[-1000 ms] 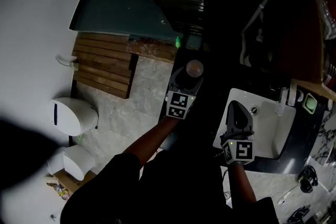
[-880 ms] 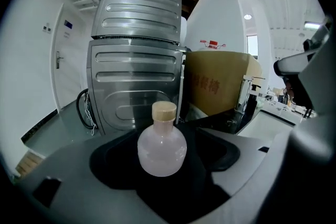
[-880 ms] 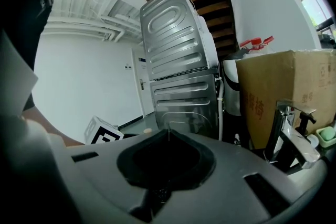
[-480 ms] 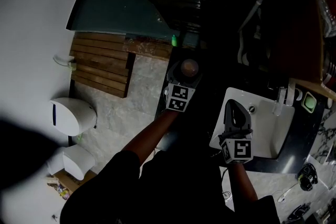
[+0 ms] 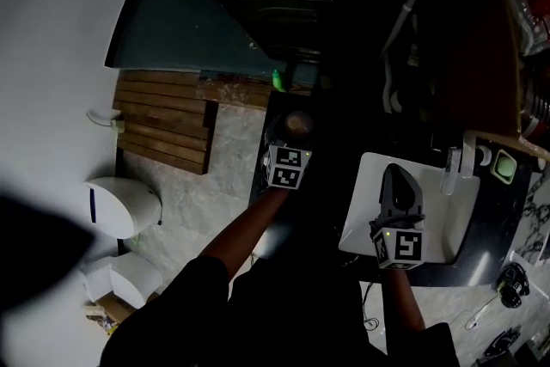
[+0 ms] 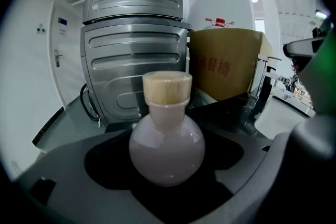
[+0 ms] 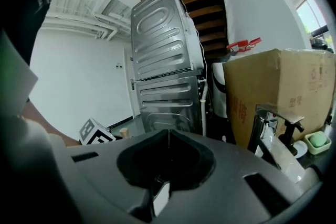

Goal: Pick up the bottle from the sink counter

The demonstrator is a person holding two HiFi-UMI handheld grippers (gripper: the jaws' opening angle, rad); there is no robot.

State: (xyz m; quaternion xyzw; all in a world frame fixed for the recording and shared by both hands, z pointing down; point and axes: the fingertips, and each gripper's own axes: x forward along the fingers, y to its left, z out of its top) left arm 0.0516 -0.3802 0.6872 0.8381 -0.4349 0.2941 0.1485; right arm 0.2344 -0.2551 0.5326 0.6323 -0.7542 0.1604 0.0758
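A round pale-pink bottle (image 6: pixel 167 149) with a cork-coloured cap (image 6: pixel 167 86) stands upright between the jaws of my left gripper (image 5: pixel 293 136). There is a dark gap on either side of its belly, so the pads do not press on it. In the head view the bottle (image 5: pixel 297 124) shows dimly on the dark counter, just past the left marker cube (image 5: pixel 286 168). My right gripper (image 5: pixel 398 183) hovers over the white sink (image 5: pixel 447 223). Its jaws meet in a thin seam with nothing between them (image 7: pixel 168 136).
A chrome faucet (image 7: pixel 270 126) and a green soap dish (image 7: pixel 317 140) sit at the sink's far side. Behind the counter rise a ribbed steel appliance (image 6: pixel 134 50) and a cardboard box (image 6: pixel 226 65). Below left are a wooden slat panel (image 5: pixel 168 112) and a white bin (image 5: pixel 120 206).
The head view has shifted. The bottle and left gripper now sit slightly lower and further left and look dimmer. The right gripper shows a little further right over the sink.
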